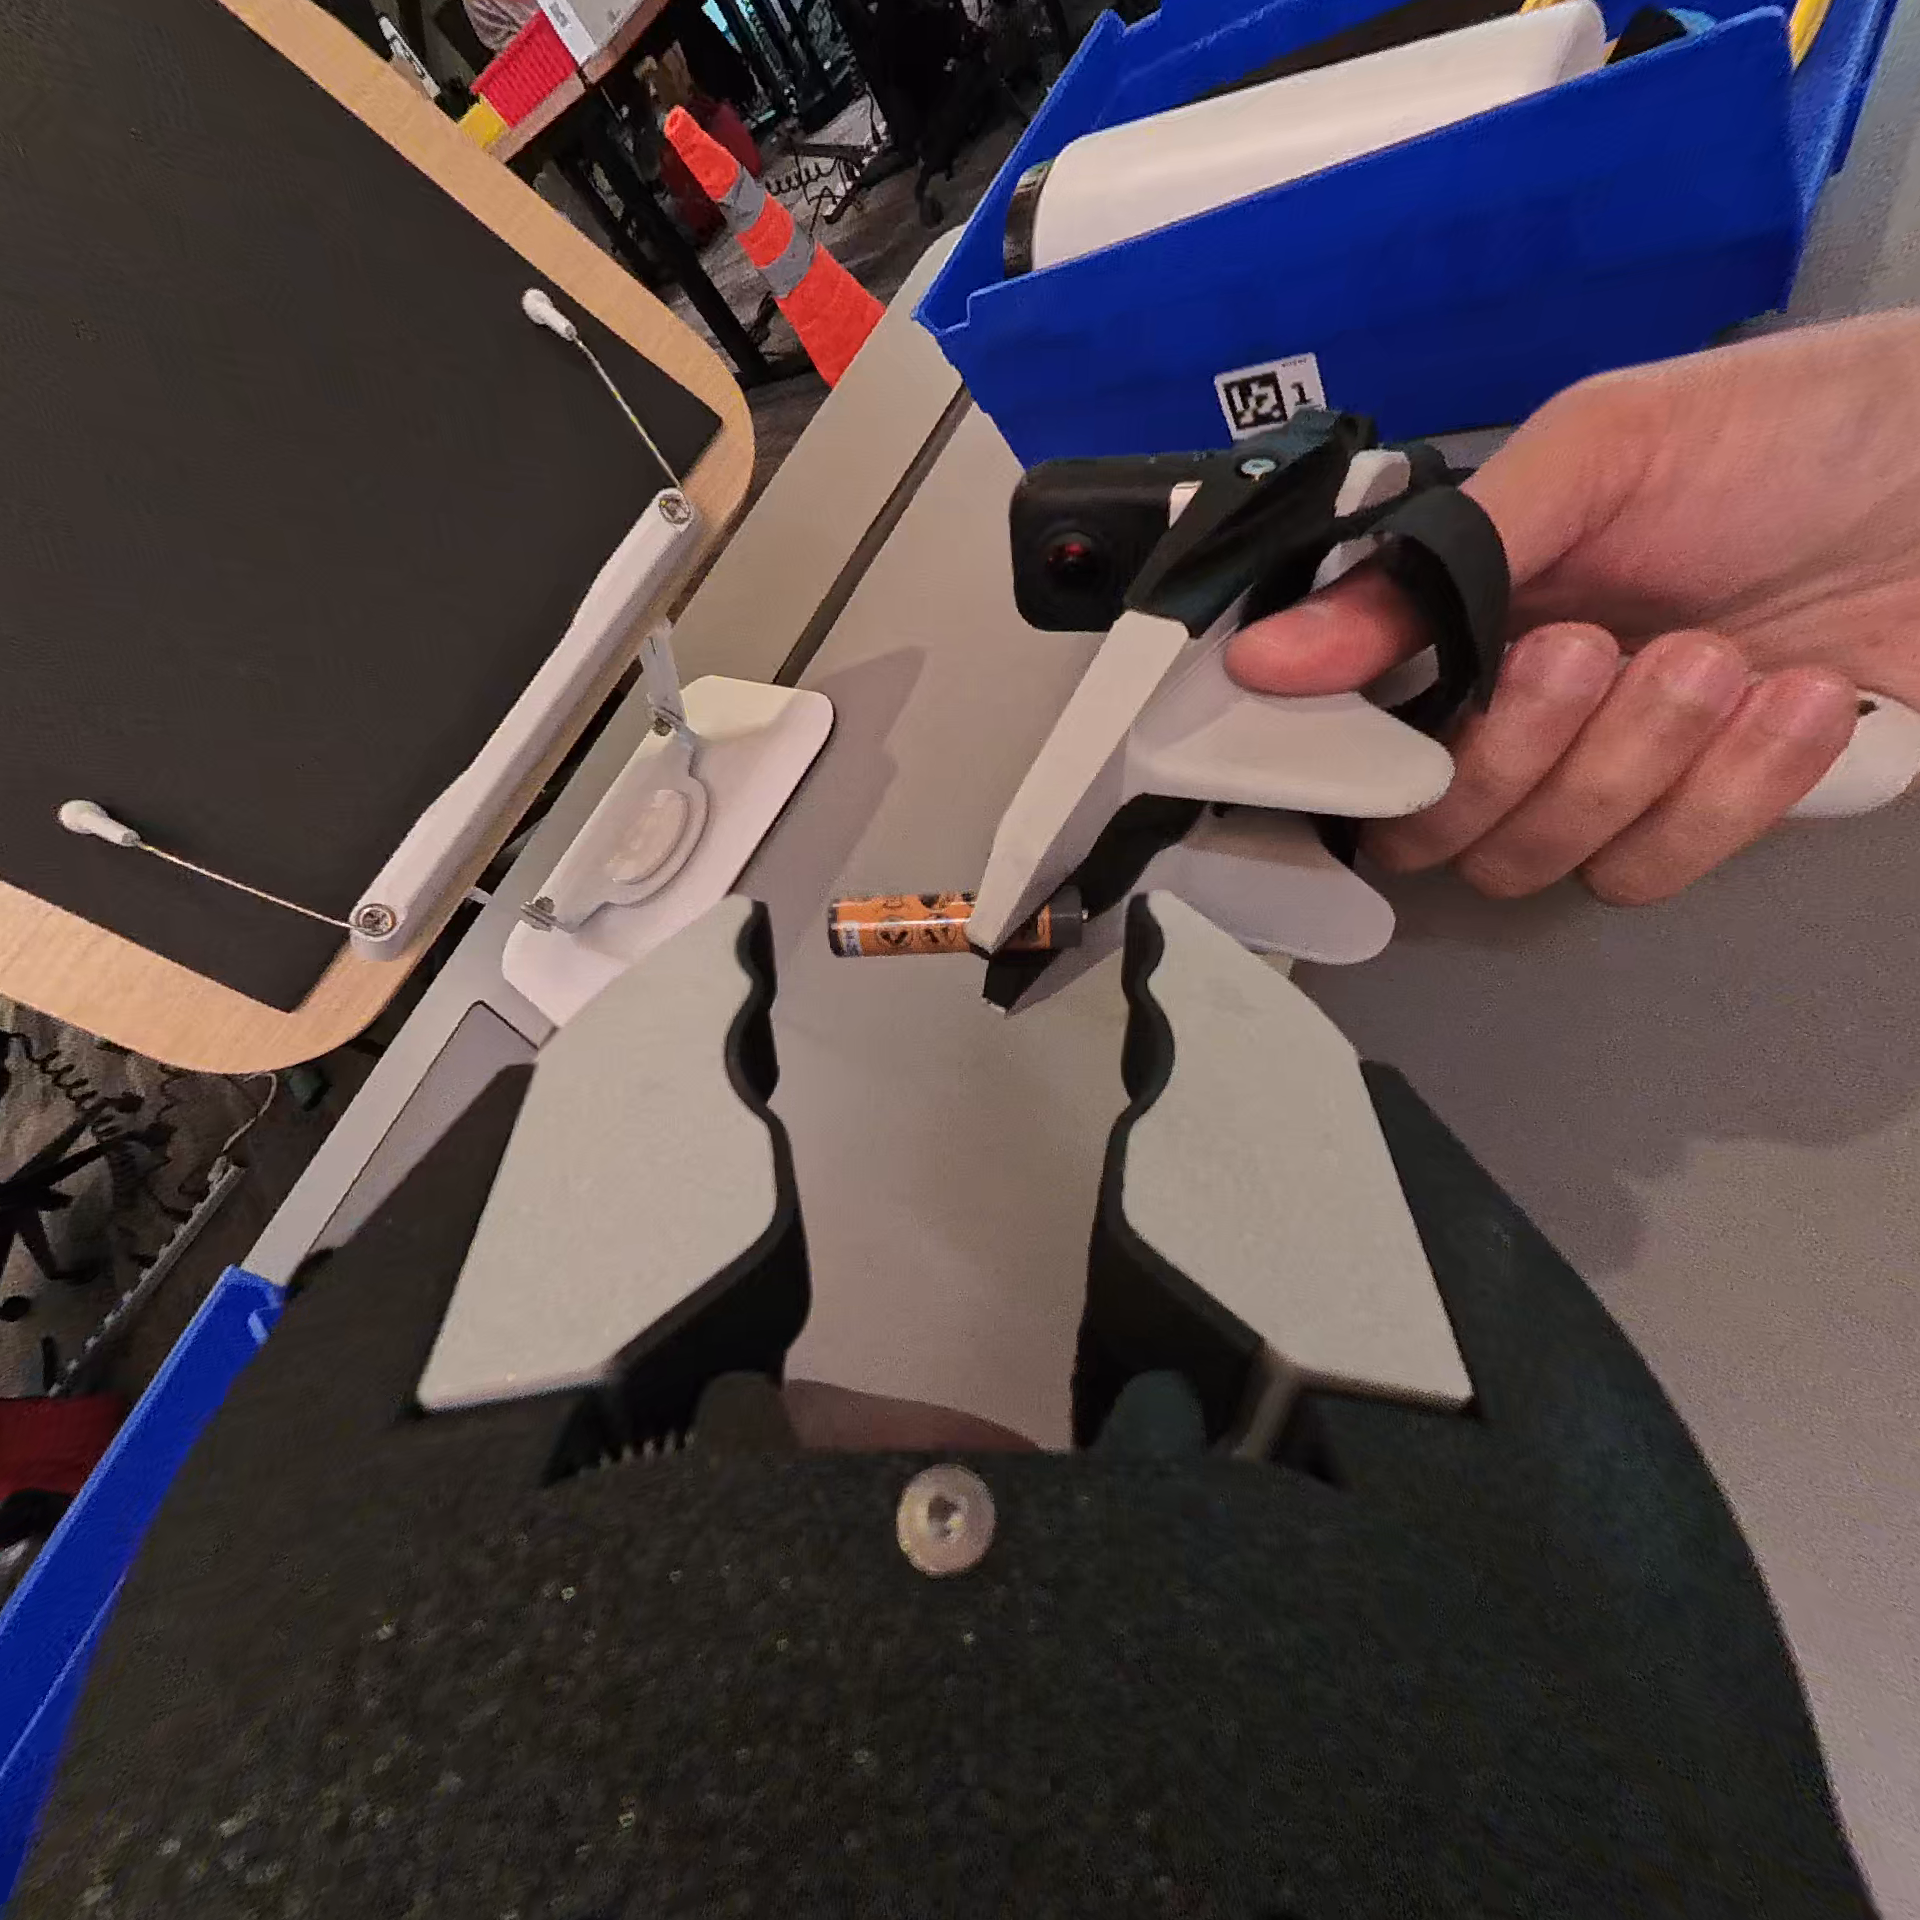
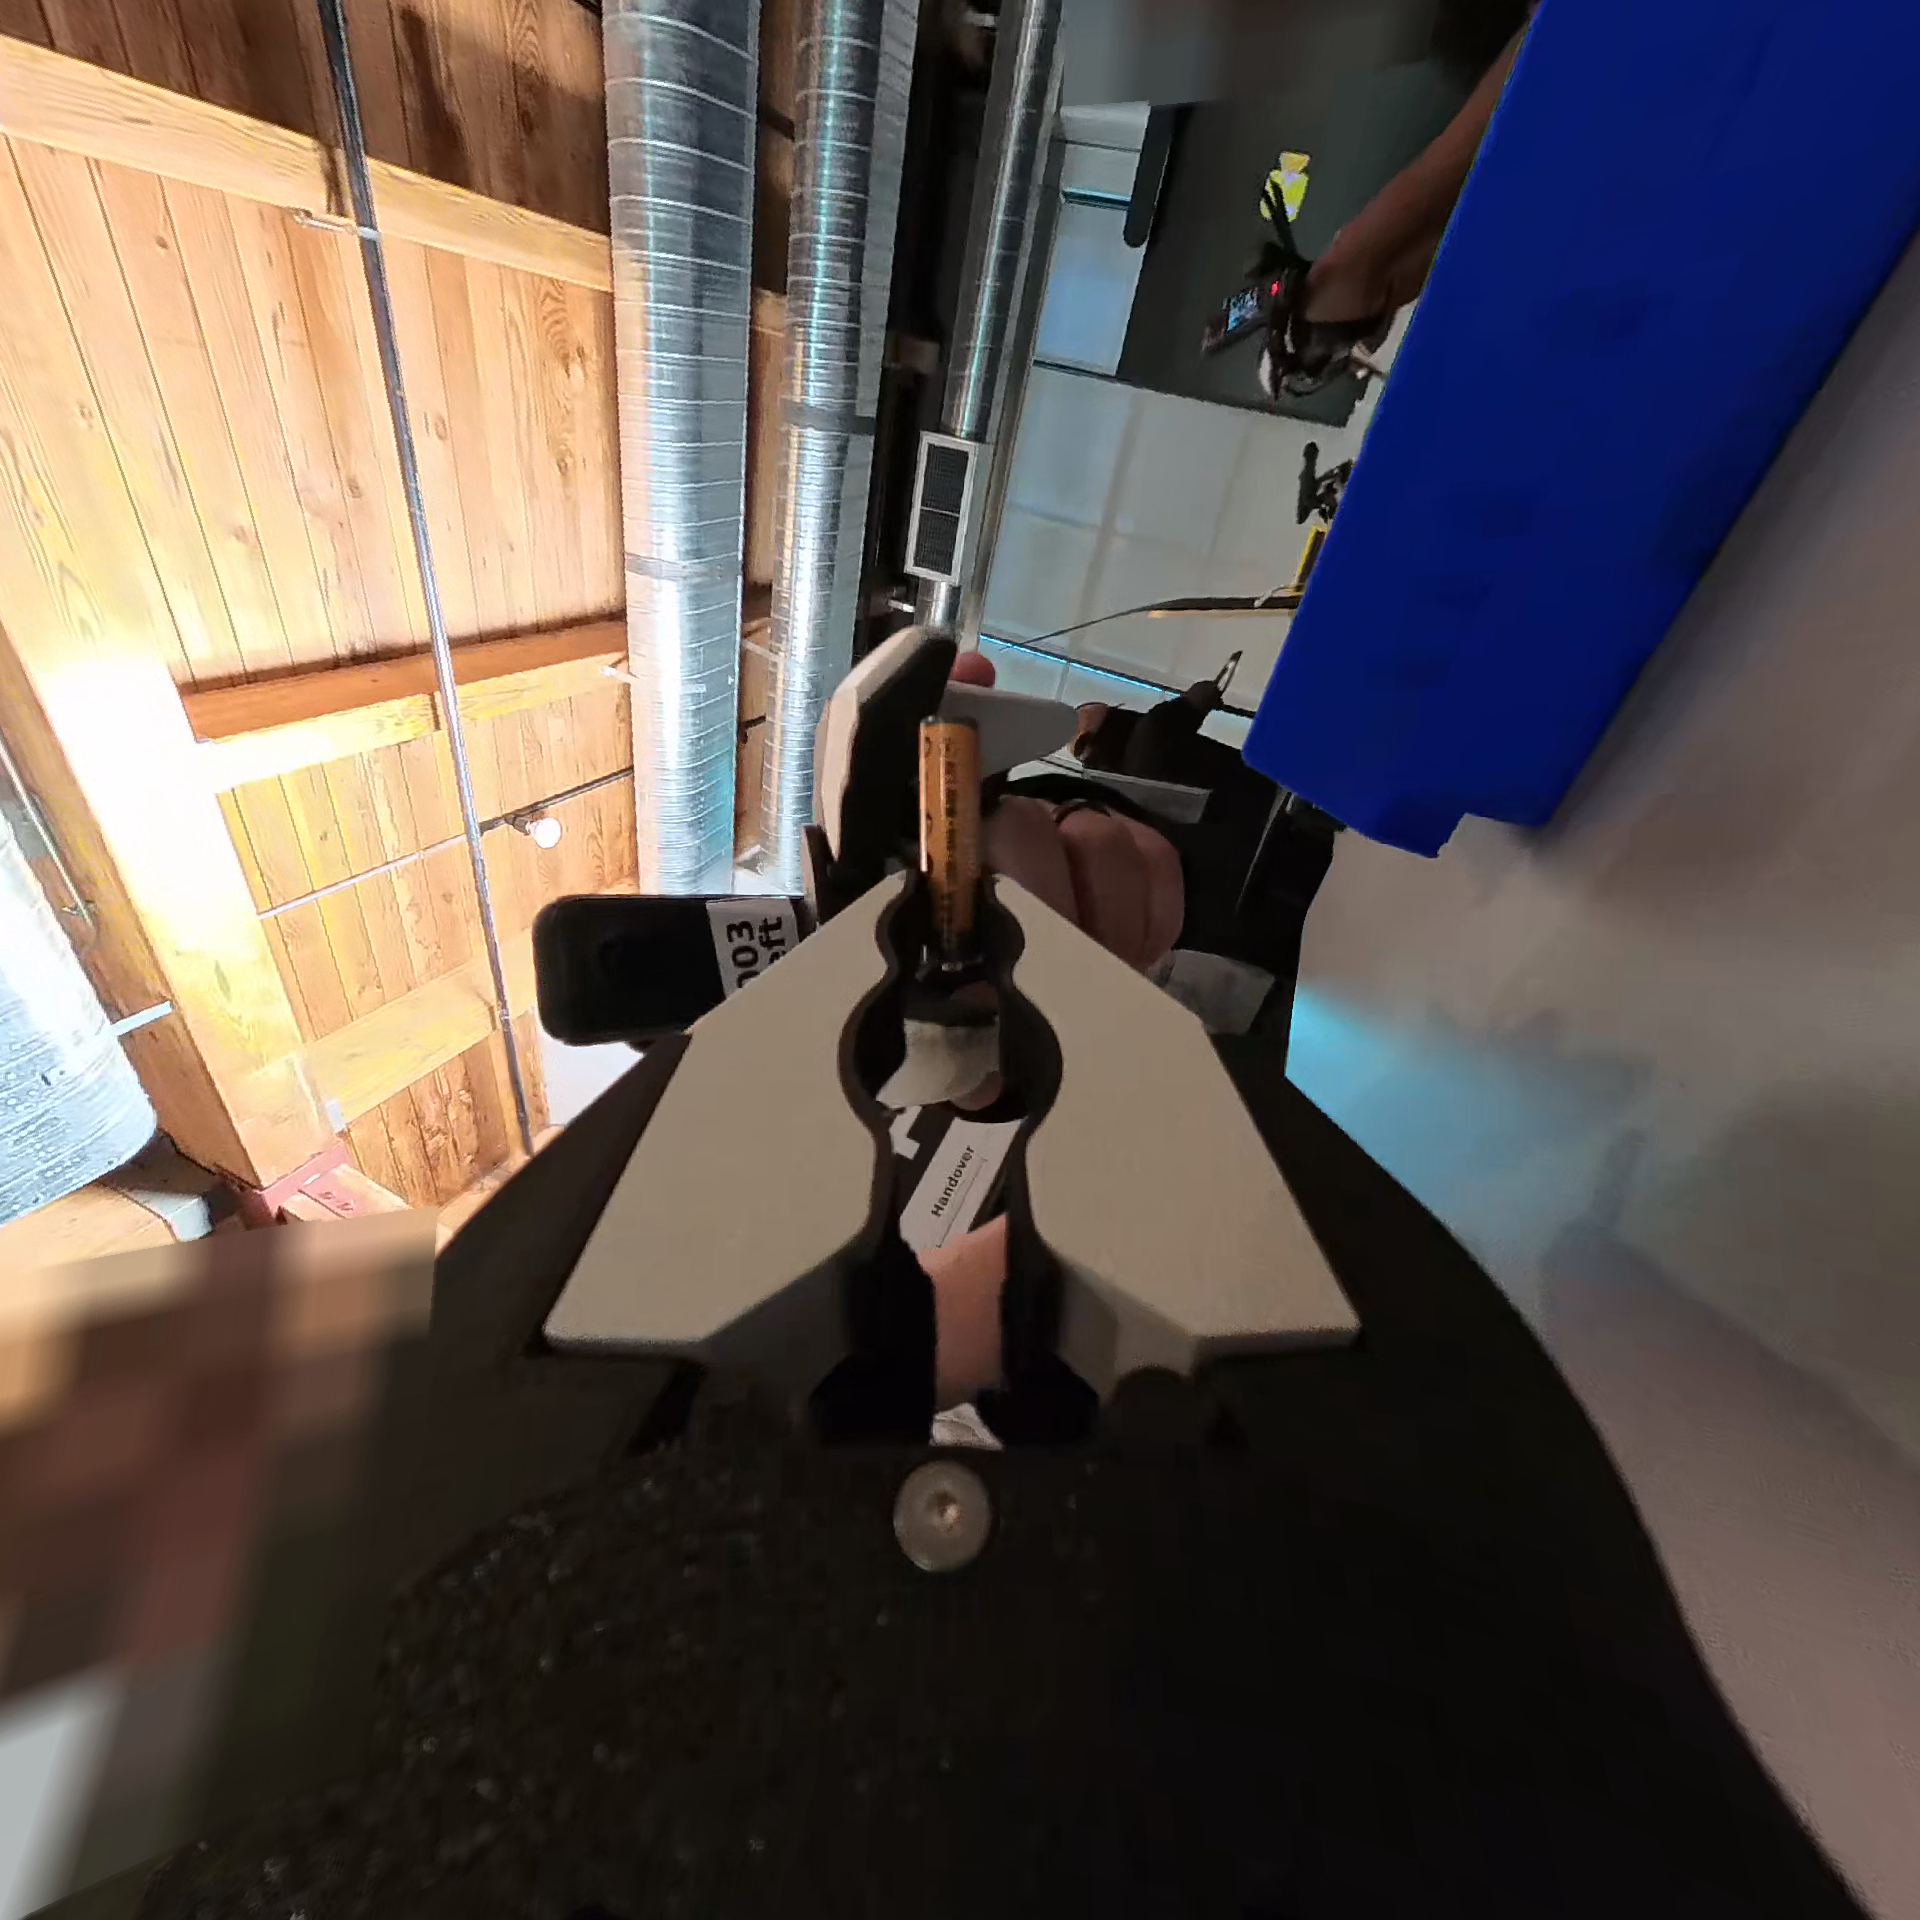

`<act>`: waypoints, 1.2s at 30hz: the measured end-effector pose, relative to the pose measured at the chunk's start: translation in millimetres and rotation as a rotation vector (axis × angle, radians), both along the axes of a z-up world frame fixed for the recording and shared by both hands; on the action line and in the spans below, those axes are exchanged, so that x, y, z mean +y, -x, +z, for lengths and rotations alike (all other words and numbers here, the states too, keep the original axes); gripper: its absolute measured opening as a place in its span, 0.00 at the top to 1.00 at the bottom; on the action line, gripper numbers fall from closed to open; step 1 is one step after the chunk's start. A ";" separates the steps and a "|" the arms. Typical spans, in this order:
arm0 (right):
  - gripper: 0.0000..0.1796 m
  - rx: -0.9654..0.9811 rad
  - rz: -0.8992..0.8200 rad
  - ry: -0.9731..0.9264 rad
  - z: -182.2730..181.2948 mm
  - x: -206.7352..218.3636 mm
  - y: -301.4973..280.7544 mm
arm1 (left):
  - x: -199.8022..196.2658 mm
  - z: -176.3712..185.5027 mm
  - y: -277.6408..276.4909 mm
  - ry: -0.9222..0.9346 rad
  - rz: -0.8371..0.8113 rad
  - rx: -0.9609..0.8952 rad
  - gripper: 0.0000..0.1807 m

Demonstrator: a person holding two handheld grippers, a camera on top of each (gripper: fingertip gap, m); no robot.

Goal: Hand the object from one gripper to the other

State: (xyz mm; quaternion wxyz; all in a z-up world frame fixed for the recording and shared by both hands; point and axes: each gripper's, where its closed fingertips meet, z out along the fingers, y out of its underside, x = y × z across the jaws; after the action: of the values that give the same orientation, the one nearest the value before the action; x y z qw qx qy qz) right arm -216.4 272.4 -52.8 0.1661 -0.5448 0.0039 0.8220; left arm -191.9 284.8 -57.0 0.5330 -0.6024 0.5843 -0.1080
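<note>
A blue bin (image 1: 1403, 281) stands on the pale grey table (image 1: 1662, 1143), with a white block-shaped container (image 1: 1299, 135) lying inside it and a small printed tag (image 1: 1270, 397) on its front wall. Left of the bin, past the table's edge, an orange cone with grey bands (image 1: 774, 244) stands on the floor. Further left of the bin is a black board with a light wooden rim (image 1: 312, 468), carried on a white bracket (image 1: 520, 727) whose flat foot sits on the table.

In front of the bin, below its tag, a person's hand (image 1: 1662, 623) holds the right gripper (image 1: 1013, 951), which points down and leftward. It is clamped on one end of the battery (image 1: 904, 925), which hangs clear of the table. The left gripper (image 1: 951, 956) has its jaws spread wide with nothing between them; the battery lies just past its fingertips, across the gap.

The battery is a small cylinder, orange with black markings and a dark end; most of its length sticks out free beyond the right gripper's tips. In the right wrist view it (image 2: 951, 821) stands straight ahead between the nearly closed fingers, with the left gripper behind it. That view is tilted and blurred near the bin, so whether the left gripper's fingers touch the battery cannot be told there.
</note>
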 end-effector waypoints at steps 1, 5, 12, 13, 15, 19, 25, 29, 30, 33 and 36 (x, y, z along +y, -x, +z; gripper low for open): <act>0.95 0.010 0.005 0.005 0.6 -0.2 -0.4 | 0.5 -1.6 0.5 0.002 0.000 0.008 0.66; 0.95 -0.014 0.009 -0.003 -1.3 -1.3 -0.1 | -0.5 -5.5 0.5 0.011 -0.013 0.012 0.74; 0.95 -0.018 0.008 -0.016 0.5 -1.5 -0.6 | 0.2 -5.5 1.4 0.030 -0.025 -0.004 0.74; 0.92 -0.015 -0.018 -0.064 4.9 -0.7 -2.5 | 0.8 -3.5 1.5 0.035 -0.022 -0.020 0.74; 0.85 -0.041 -0.118 -0.177 13.4 4.7 -9.4 | 2.1 1.1 2.7 0.063 -0.018 -0.053 0.74; 0.72 -0.238 -0.371 -0.446 19.4 19.9 -32.6 | 8.5 15.1 10.5 0.190 0.006 -0.185 0.74; 0.67 -0.662 -0.706 -1.090 25.0 14.8 -30.8 | 7.3 39.7 15.1 0.813 -0.051 -0.580 0.74; 0.75 -0.723 -0.912 -1.410 51.0 -10.0 -14.7 | -9.1 50.9 16.1 1.392 -0.225 -0.788 0.75; 0.80 -0.740 -0.983 -1.459 57.5 -15.0 -16.3 | -7.6 46.7 17.2 1.441 -0.215 -0.798 0.75; 0.85 -0.767 -1.024 -1.561 60.8 -28.7 -12.9 | -10.6 35.8 16.8 1.532 -0.220 -0.768 0.74; 0.84 -0.818 -0.983 -1.532 52.1 -23.4 -11.4 | -12.0 31.9 14.3 1.579 -0.217 -0.764 0.75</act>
State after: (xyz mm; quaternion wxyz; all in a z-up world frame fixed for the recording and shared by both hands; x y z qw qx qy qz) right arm -205.0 249.0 -0.7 0.7831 -0.4695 -0.3598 0.1919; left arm -206.2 272.8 -25.1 0.1071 -0.6586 0.1749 -0.7239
